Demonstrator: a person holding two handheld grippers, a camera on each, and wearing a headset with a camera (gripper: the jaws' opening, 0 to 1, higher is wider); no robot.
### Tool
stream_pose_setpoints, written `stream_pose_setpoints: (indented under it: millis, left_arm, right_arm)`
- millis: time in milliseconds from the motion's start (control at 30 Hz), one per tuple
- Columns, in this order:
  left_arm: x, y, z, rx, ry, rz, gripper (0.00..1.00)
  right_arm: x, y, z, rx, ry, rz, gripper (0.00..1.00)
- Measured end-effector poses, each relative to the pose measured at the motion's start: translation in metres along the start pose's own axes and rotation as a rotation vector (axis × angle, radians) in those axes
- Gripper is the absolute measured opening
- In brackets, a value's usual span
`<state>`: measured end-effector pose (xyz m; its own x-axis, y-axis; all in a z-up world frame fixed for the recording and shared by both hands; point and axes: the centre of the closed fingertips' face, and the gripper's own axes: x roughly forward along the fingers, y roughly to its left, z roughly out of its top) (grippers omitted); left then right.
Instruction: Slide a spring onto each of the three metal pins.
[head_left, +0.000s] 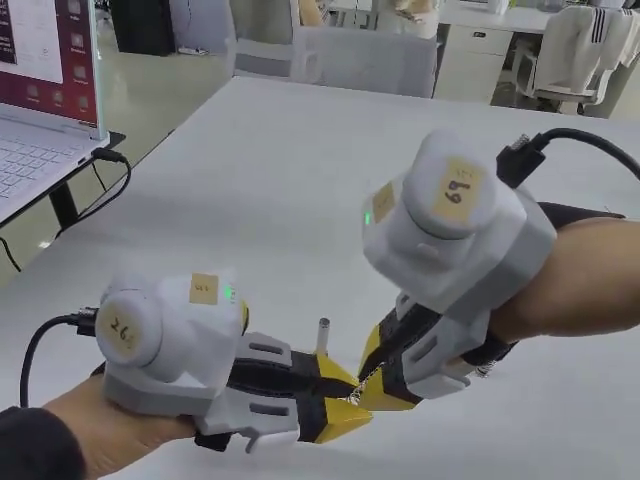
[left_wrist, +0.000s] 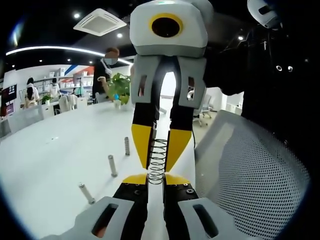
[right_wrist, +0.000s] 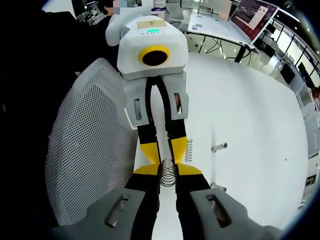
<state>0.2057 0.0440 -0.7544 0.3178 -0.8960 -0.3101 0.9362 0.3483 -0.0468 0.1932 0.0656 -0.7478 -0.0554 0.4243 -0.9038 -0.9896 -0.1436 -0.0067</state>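
Glinting slim silver coiled spring (left_wrist: 157, 160)

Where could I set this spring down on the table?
Bare table runs wide from the laptop across to the far chair. It is crowded at the near edge, where the left gripper and right gripper hold the spring beside the pins.

loc: open-plan office | evid — laptop (head_left: 40, 100), mesh chair (left_wrist: 250, 165), ceiling AC vent (left_wrist: 102, 22)
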Motion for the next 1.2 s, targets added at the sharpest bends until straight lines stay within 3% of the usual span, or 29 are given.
stream_pose_setpoints:
  millis: [533, 1200]
  left_arm:
    - [0.005, -0.001, -0.002, -0.009, 0.008, -0.010, 0.03]
    - [0.000, 0.006, -0.013, -0.051, 0.028, 0.022, 0.22]
  right_arm:
    - [0.002, 0.001, -0.001, -0.014, 0.023, 0.006, 0.09]
    - [-0.005, -0.018, -0.019, 0.010, 0.051, -0.030, 0.09]
